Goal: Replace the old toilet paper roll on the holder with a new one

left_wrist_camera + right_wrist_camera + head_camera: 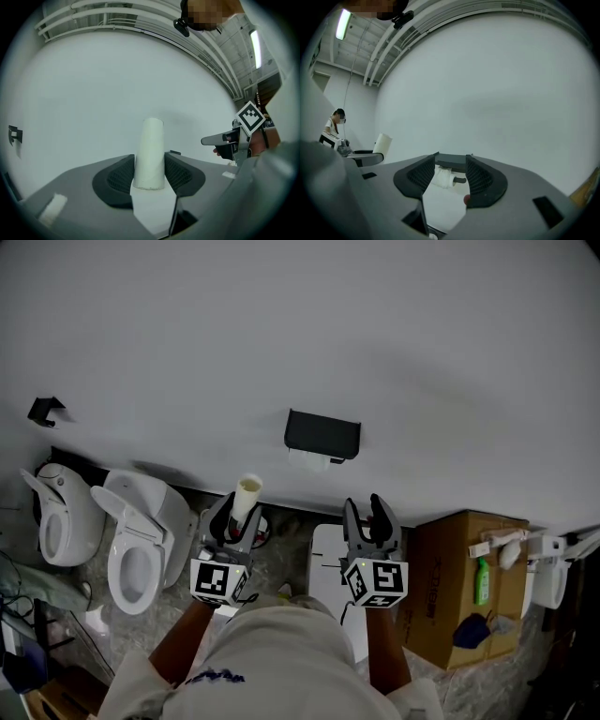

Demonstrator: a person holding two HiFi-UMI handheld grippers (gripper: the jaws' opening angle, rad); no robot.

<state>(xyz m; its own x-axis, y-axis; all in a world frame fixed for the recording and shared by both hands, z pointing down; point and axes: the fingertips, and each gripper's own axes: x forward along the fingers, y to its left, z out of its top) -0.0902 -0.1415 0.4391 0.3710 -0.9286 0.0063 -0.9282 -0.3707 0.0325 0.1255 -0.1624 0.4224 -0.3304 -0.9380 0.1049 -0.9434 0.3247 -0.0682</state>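
The black wall holder (322, 434) still carries a thin white roll (442, 178), so the swap looks barely begun. The left gripper (234, 515) is clenched on a slim pale tube (150, 154) (spent core or replacement, unclear). The right gripper (367, 512) stands released and empty, facing the holder.

Left tool (232, 517) level, jaws clamped on cardboard tube (247, 495); right tool (364, 514) level, jaws apart, empty.
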